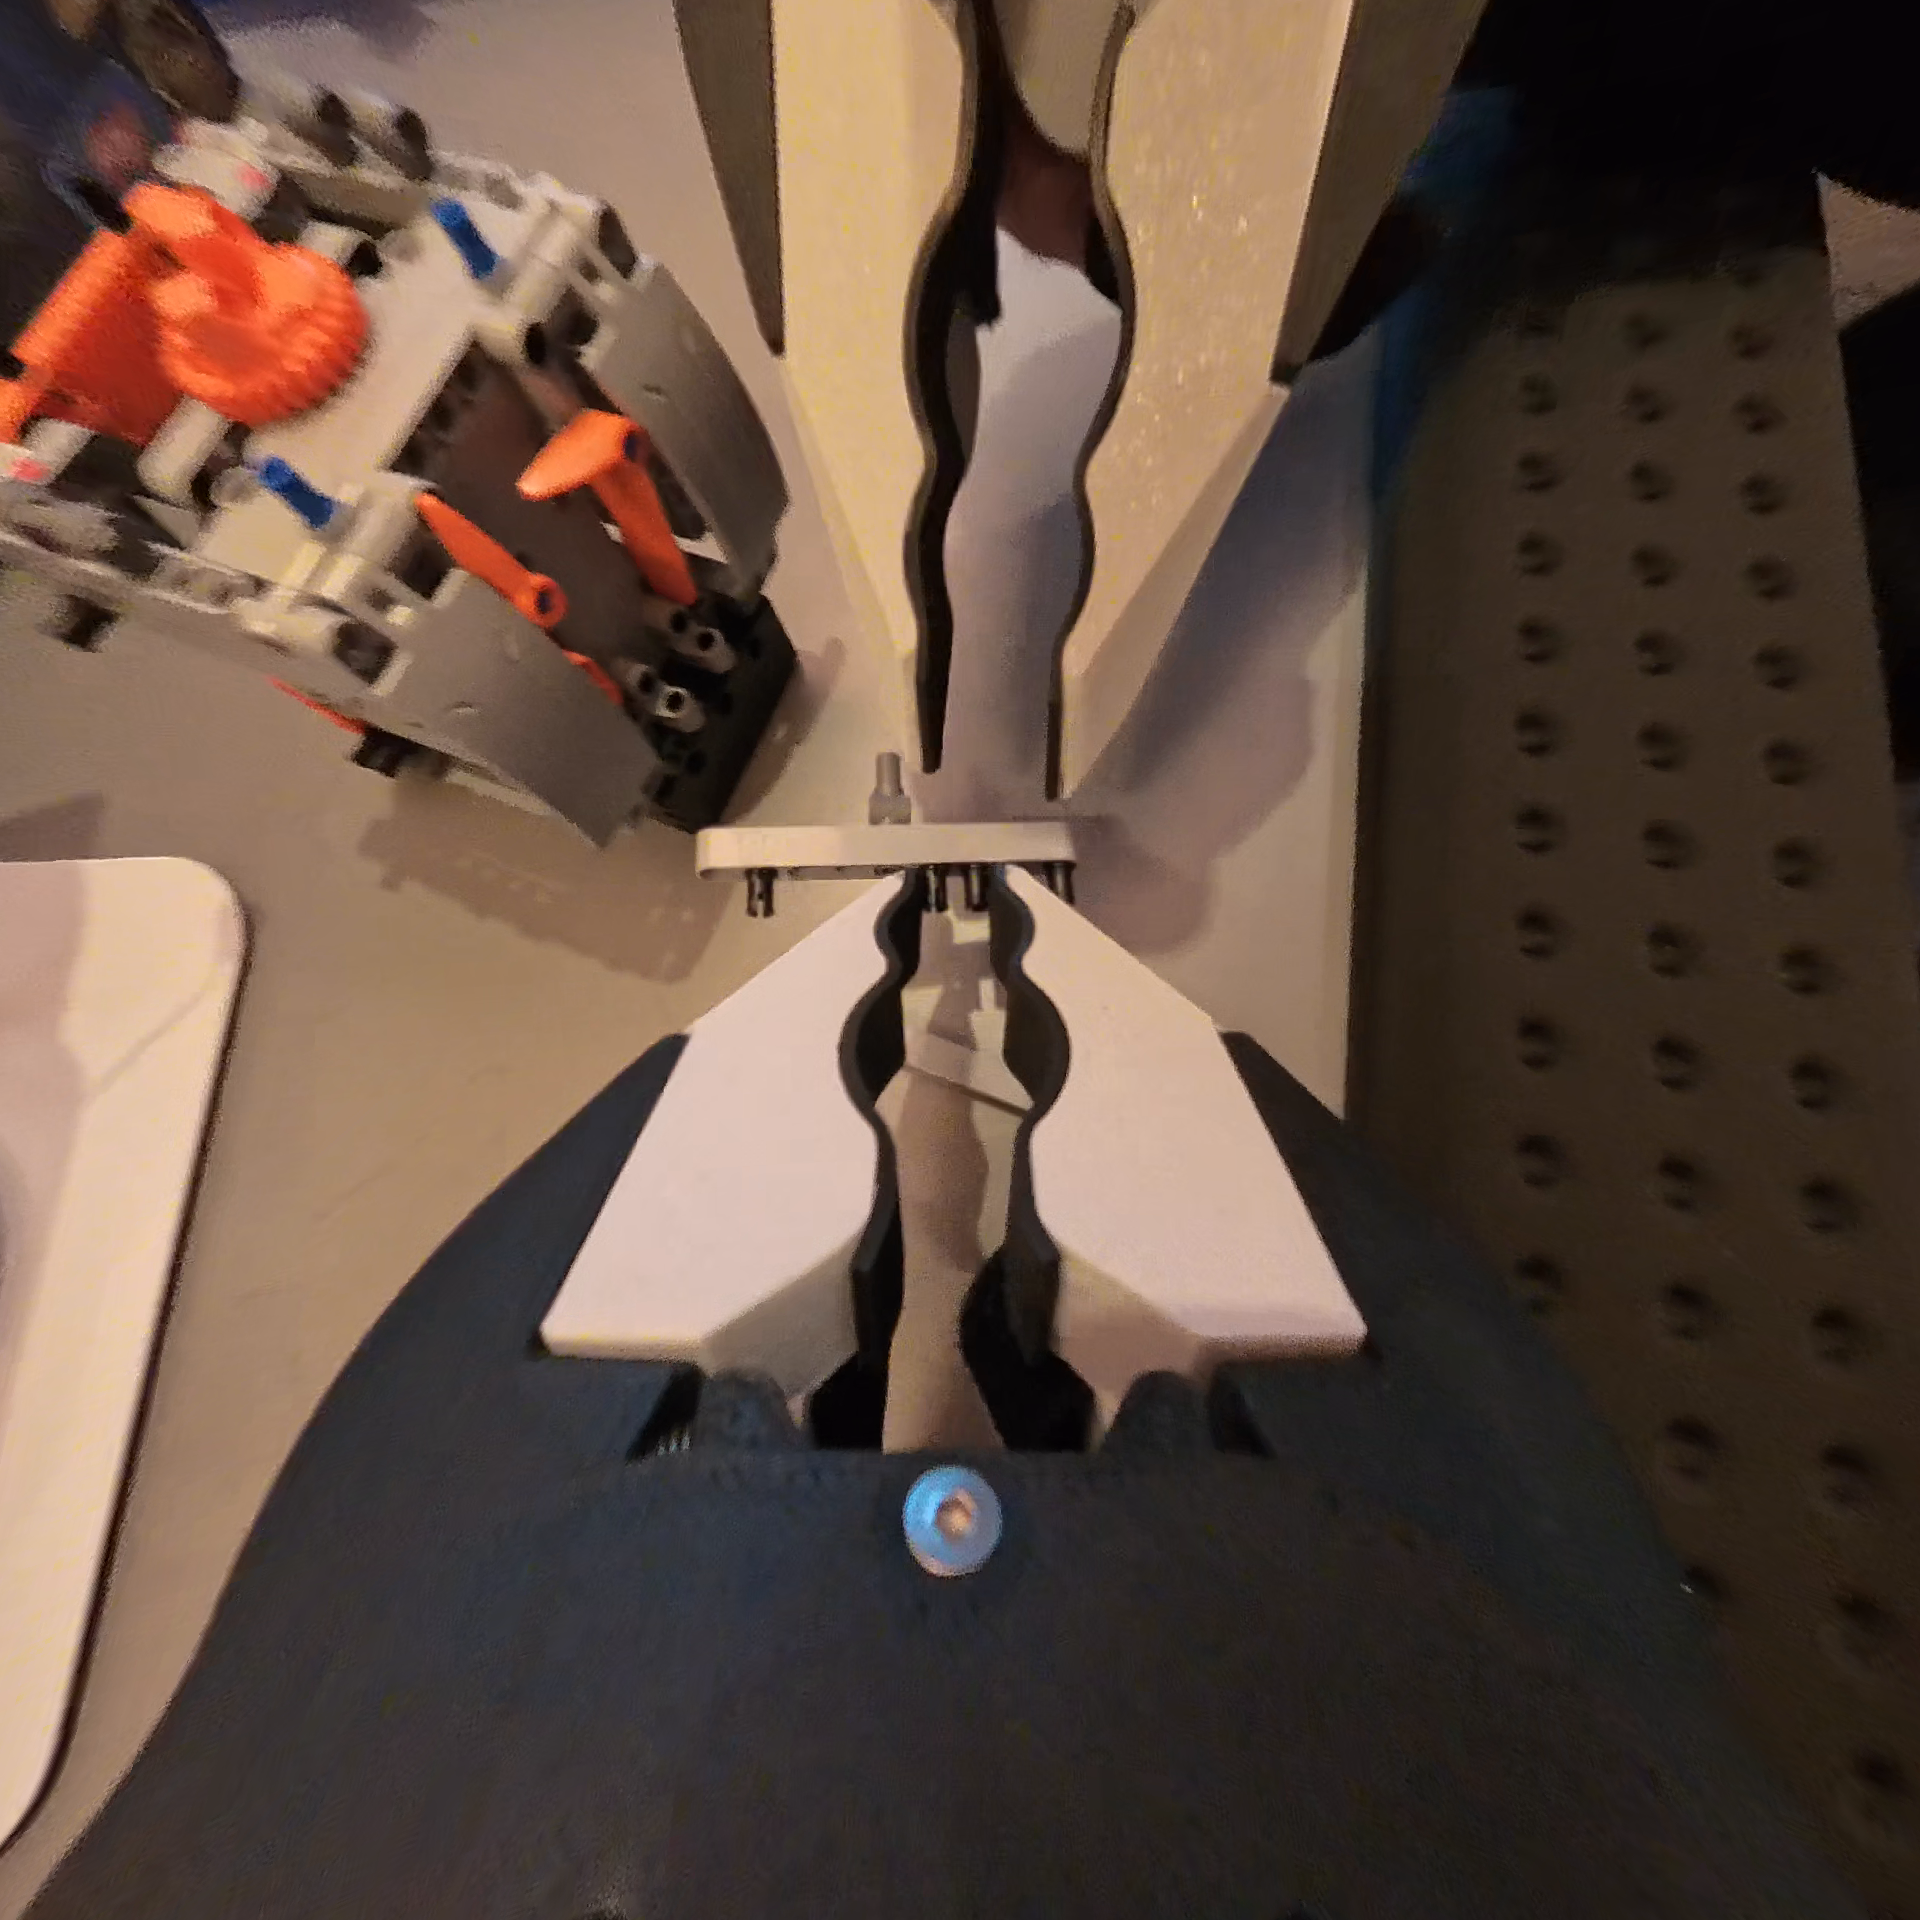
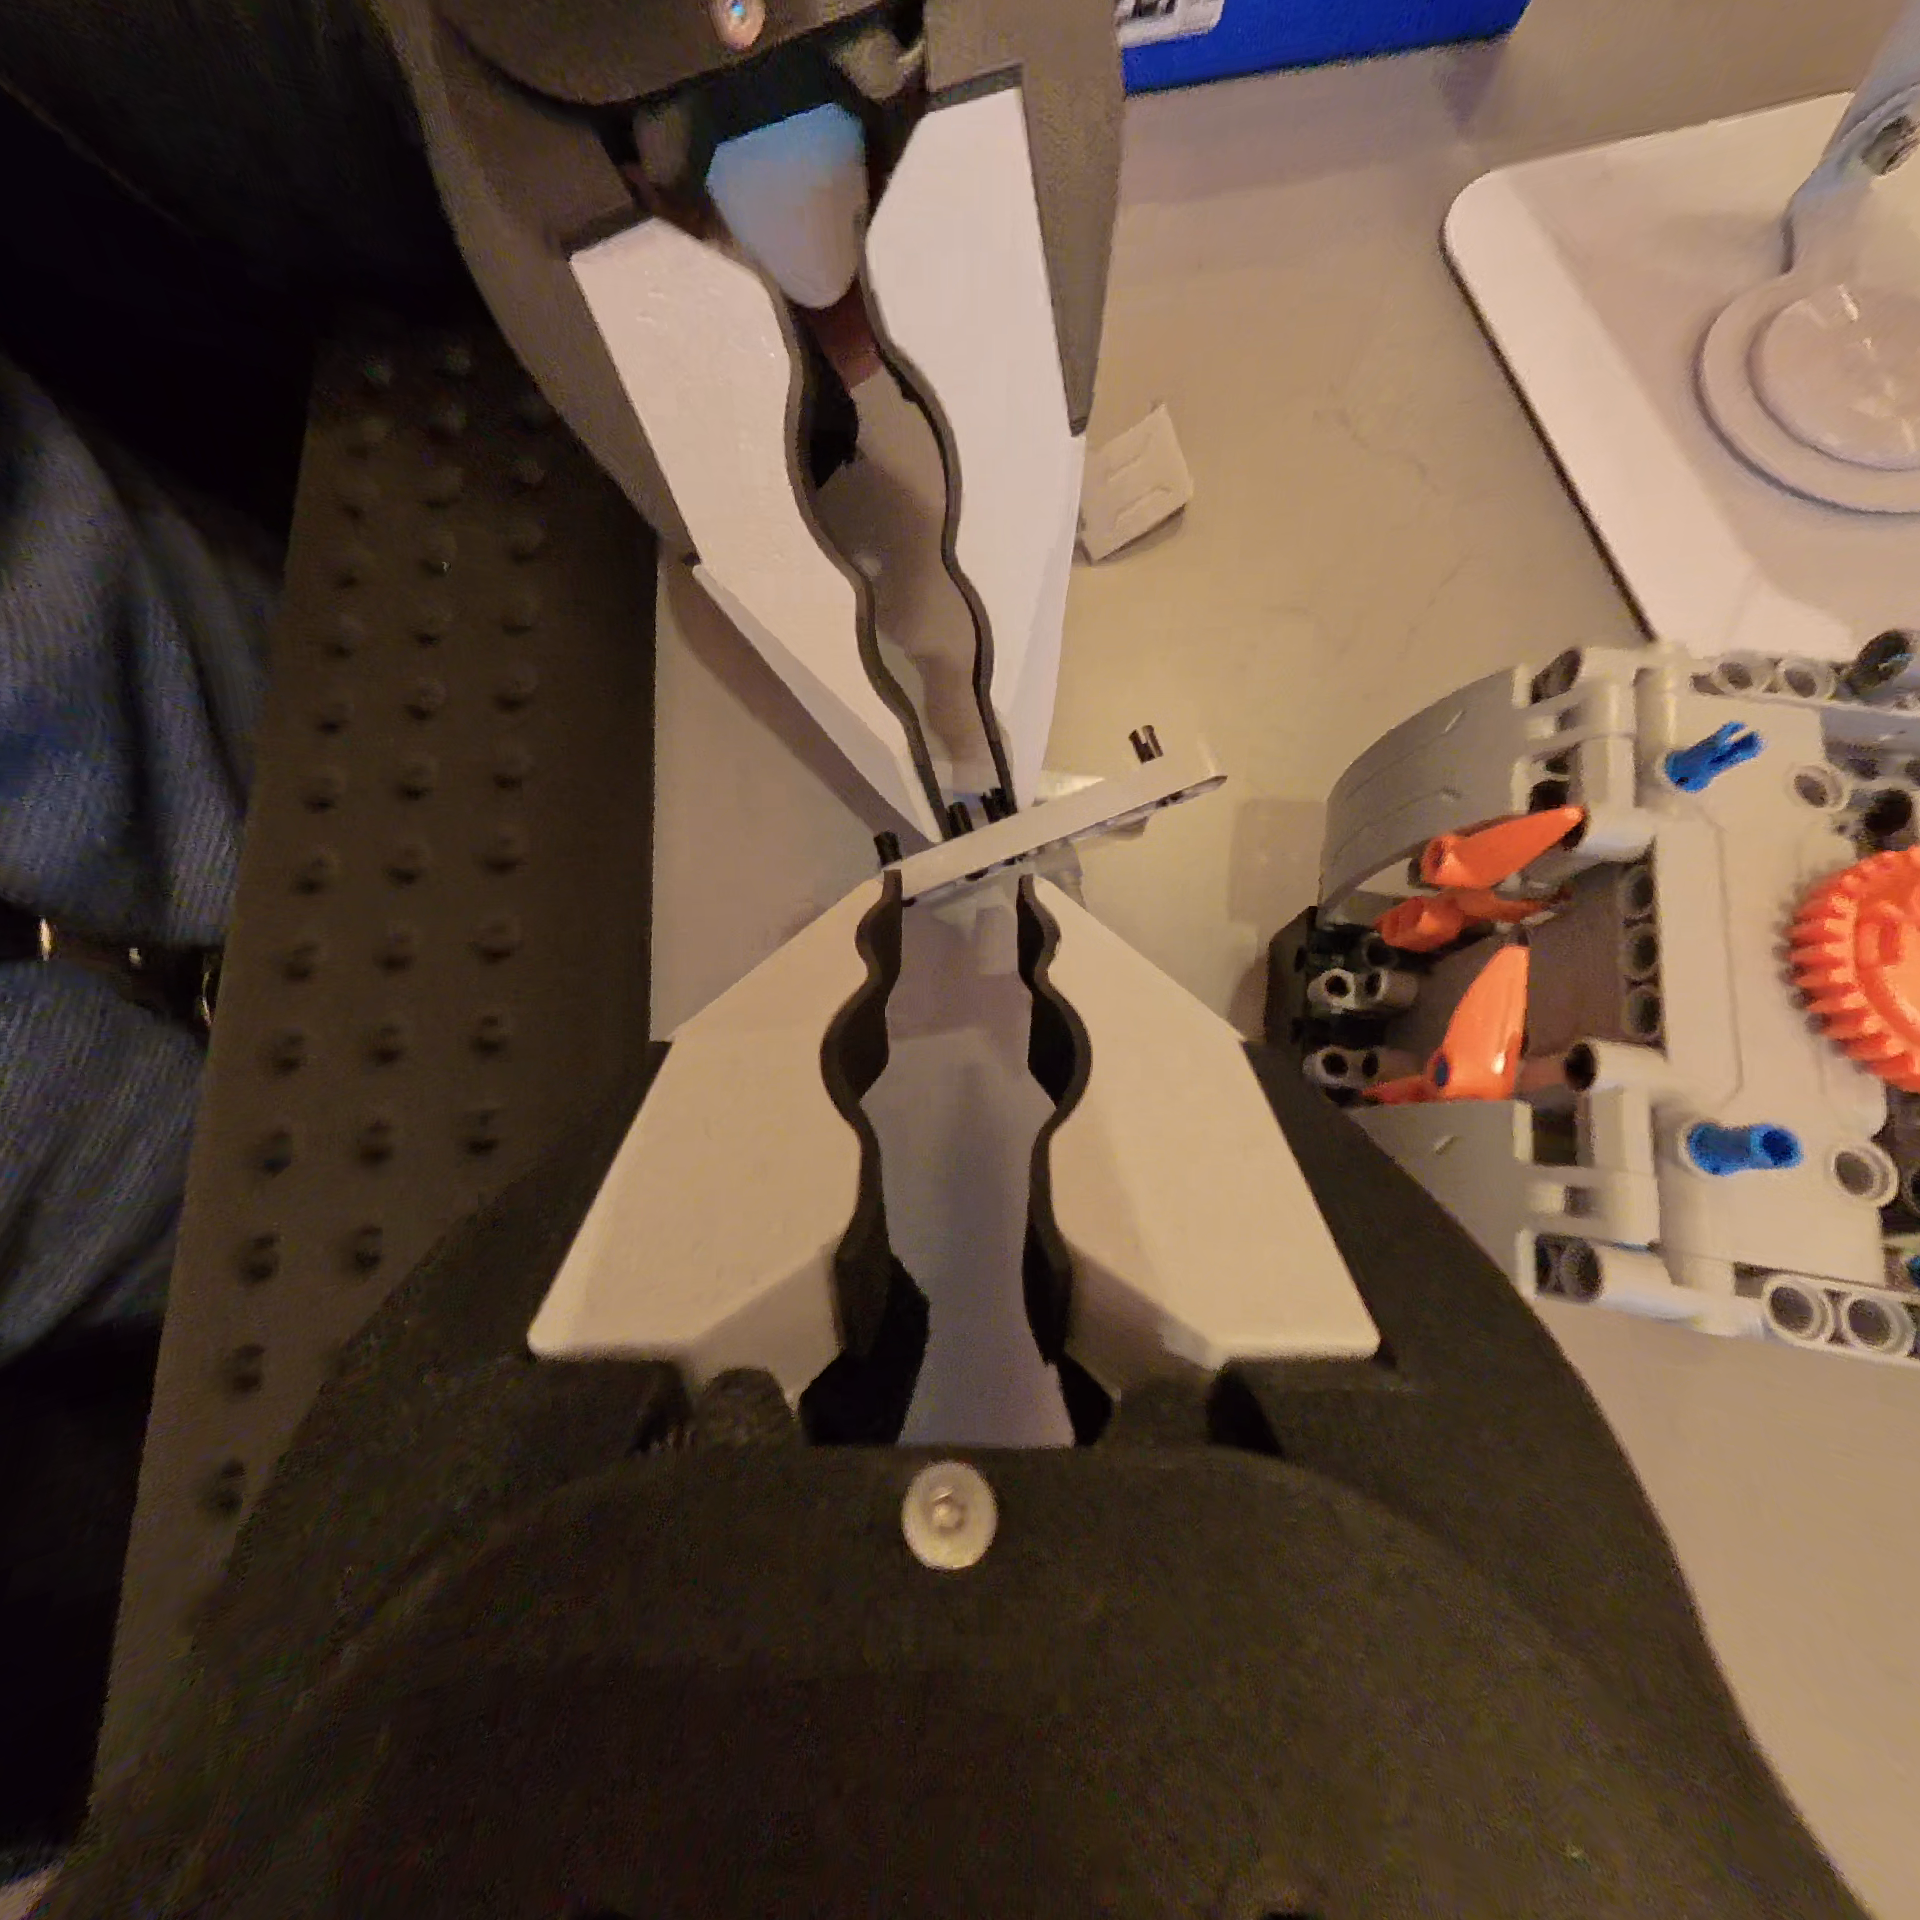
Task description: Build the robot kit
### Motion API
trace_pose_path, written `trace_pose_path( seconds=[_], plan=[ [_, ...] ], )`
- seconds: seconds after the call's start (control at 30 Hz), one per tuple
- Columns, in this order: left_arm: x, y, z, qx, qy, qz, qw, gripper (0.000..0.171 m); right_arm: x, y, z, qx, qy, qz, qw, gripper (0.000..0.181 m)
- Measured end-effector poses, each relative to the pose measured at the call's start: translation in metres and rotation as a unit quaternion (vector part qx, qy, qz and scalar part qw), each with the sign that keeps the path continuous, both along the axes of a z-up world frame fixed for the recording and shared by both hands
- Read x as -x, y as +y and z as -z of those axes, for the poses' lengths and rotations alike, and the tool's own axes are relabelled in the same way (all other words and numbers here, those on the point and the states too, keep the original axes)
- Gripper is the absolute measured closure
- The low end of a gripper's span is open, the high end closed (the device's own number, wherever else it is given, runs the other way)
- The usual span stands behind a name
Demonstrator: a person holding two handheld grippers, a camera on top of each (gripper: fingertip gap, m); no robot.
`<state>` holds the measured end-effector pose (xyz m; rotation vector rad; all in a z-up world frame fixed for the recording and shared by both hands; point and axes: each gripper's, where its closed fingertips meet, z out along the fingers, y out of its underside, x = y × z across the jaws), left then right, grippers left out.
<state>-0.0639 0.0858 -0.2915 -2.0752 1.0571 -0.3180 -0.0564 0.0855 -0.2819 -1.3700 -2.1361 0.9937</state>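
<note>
Left wrist view: left gripper (image 1: 951,883) clenched on a flat grey beam (image 1: 883,844), the right gripper (image 1: 992,774) gripping its far edge. Toy model (image 1: 395,499) lay alongside on the table (image 1: 416,1039).

Right wrist view: right gripper (image 2: 956,883) clamped the same beam (image 2: 1049,826), above the table edge beside a studded mat (image 2: 416,831).

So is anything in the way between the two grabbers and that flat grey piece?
Nothing visible is. The left hand-held gripper and the right hand-held gripper both pinch the flat grey beam from opposite sides, above the table. The grey and orange brick model sits off to one side, not touching it.
</note>
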Motion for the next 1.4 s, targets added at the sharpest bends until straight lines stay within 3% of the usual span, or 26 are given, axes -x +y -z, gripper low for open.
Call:
trace_pose_path(
  seconds=[0.17, 0.53, 0.93, 1.07, 1.27, 1.4],
  plan=[
    [0.013, 0.004, -0.018, -0.050, -0.005, -0.035, 0.998, 0.162, 0.016, -0.004, -0.016, 0.051, 0.030, 0.027, 0.998, 0.155],
    [0.032, 0.013, -0.044, -0.127, -0.007, -0.083, 0.988, 0.162, 0.038, 0.000, -0.022, 0.108, 0.044, 0.087, 0.989, 0.145],
    [0.035, 0.017, -0.062, -0.175, -0.019, -0.098, 0.980, 0.162, 0.039, -0.001, -0.024, 0.152, 0.051, 0.088, 0.983, 0.181],
    [0.036, 0.018, -0.063, -0.179, -0.020, -0.098, 0.979, 0.162, 0.039, -0.001, -0.026, 0.158, 0.059, 0.086, 0.982, 0.181],
    [0.036, 0.018, -0.064, -0.189, -0.010, -0.097, 0.977, 0.162, 0.038, 0.005, -0.038, 0.210, 0.080, 0.098, 0.969, 0.160],
    [0.030, 0.016, -0.067, -0.213, 0.010, -0.083, 0.974, 0.162, 0.041, 0.003, -0.046, 0.250, 0.094, 0.096, 0.959, 0.163]
  ],
)
